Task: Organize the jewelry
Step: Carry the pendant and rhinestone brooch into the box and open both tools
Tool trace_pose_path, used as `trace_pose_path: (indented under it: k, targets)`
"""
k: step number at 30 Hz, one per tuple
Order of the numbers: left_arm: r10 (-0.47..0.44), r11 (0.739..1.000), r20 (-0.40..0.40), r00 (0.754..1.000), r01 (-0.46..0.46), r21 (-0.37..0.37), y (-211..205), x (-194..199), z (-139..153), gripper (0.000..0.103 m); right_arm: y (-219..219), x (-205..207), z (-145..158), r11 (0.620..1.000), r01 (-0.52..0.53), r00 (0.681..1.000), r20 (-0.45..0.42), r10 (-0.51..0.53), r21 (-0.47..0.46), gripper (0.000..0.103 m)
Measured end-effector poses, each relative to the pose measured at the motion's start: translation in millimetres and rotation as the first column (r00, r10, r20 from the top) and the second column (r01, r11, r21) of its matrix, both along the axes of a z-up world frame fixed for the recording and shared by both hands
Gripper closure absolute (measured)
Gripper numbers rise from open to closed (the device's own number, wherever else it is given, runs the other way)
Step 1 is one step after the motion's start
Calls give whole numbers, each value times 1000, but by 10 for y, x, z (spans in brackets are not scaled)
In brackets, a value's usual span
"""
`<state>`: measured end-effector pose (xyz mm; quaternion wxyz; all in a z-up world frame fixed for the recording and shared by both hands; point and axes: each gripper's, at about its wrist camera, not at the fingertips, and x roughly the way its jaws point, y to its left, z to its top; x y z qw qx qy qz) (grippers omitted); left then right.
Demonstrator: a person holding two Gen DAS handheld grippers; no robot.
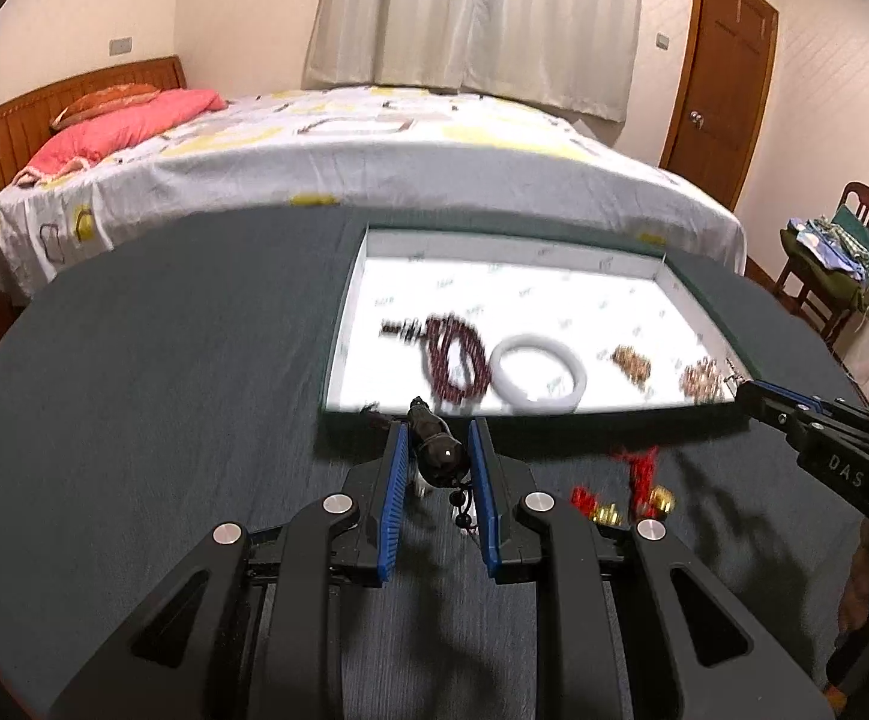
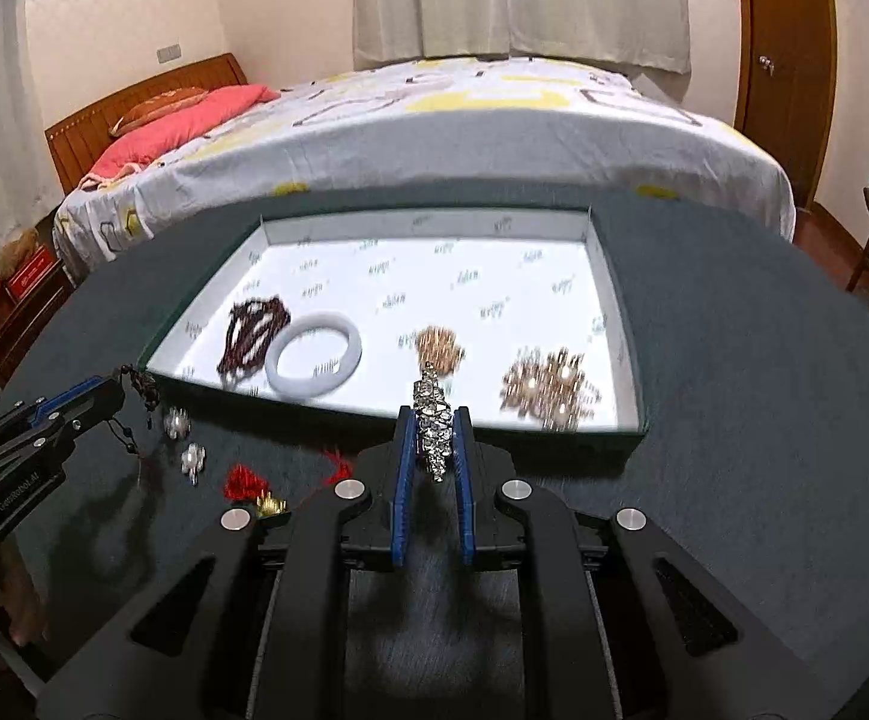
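While both views are smeared with blur, I can read the grips. My left hand-held gripper [image 1: 432, 453] is pinching a dark beaded piece [image 1: 442, 459], its cord dangling below the blue pads [image 1: 395, 480], just short of the near wall of the tray [image 1: 374, 417]. My right hand-held gripper [image 2: 433, 441] is pinching a rhinestone strand [image 2: 434, 426], which sticks up past the fingertips and over the tray's near wall [image 2: 338, 405].

Inside the white-lined tray, left to right in the right wrist view: dark red bead bracelet [image 2: 251, 333], white bangle [image 2: 313, 354], small gold cluster [image 2: 439, 348], larger gold-and-pearl cluster [image 2: 548, 387]. The bead bracelet and bangle lie touching or nearly so; I can't tell which.

On the dark counter [image 2: 734, 420], outside the tray: two pearl flower pieces [image 2: 185, 441] near the left gripper, red tassels [image 2: 242, 480] with gold bits [image 2: 271, 504] beside them. Bed [image 2: 464, 120] behind the counter.
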<state>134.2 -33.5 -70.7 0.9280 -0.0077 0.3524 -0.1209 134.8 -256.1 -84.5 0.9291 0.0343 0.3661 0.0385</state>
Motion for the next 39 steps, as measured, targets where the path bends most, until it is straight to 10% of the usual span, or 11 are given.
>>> trace_pose_path:
  k: [17,39]
  targets:
    - [-85,996,162,983,90,-28,-534,942,542,81,-180,720,535,1000,21,986,164,-19,-12,90]
    - [-81,996,-156,984,87,34,-828,1677,-371,81,-259,1332,-453,998,51,994,-93,-53,-32,90]
